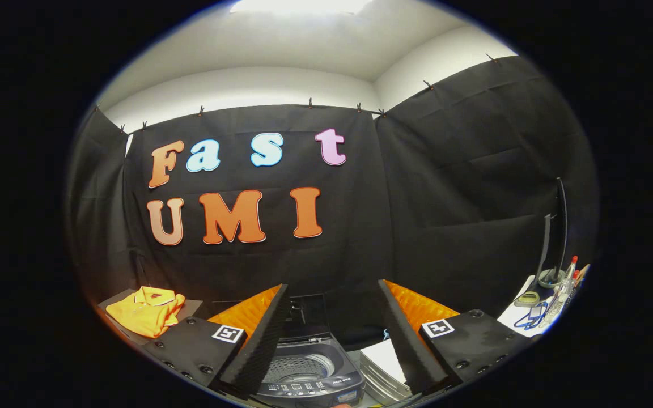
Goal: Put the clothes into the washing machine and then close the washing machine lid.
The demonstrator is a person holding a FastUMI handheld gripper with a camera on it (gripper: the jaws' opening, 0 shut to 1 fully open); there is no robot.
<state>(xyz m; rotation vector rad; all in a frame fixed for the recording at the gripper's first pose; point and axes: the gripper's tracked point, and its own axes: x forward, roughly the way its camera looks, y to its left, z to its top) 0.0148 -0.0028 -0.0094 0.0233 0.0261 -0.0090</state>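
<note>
Jaws [333, 334] spread wide and empty above the small grey top-loading washing machine [309, 374], lid up and steel drum exposed for loading, while the folded orange polo shirt [145, 310] waits on a dark bench well left of the machine.

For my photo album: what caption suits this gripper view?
Open gripper above the open washing machine; orange shirt waits aside.

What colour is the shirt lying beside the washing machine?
The shirt is orange-yellow, seen best in the gripper view; the fingers are open.
</note>
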